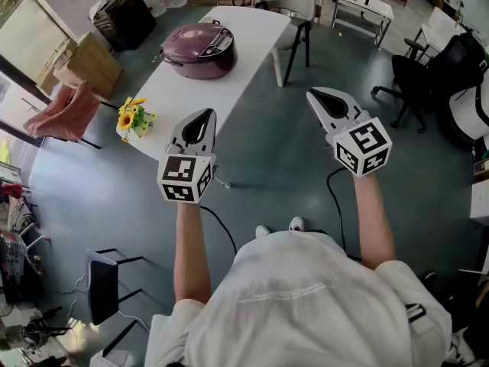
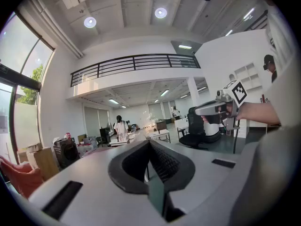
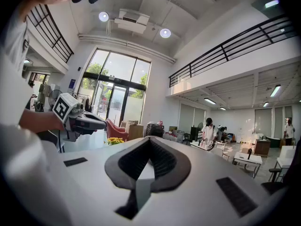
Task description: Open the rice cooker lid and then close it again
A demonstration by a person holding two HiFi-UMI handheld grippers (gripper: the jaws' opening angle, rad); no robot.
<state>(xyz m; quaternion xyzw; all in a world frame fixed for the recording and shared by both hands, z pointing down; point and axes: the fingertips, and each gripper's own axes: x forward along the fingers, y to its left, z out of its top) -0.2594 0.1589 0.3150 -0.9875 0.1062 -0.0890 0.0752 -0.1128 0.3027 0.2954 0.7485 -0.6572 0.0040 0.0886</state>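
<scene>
On the bench (image 1: 252,29), we judge the rice cooker (image 1: 208,64) heavy, its lid (image 1: 192,40) stiff; take the front latch. Left hand-held gripper (image 1: 202,119) and right hand-held gripper (image 1: 319,98) closed, empty.

Rice cooker (image 1: 197,50): rounded, squat body in glossy mauve-purple. It stands upright on the white worktop (image 1: 191,102), on the far half and close to the left edge as the head view shows it. Lid (image 1: 187,40): down and closed, seated flush on the body. A dark control panel (image 1: 219,43) is set into the top (markings too small to read).
</scene>
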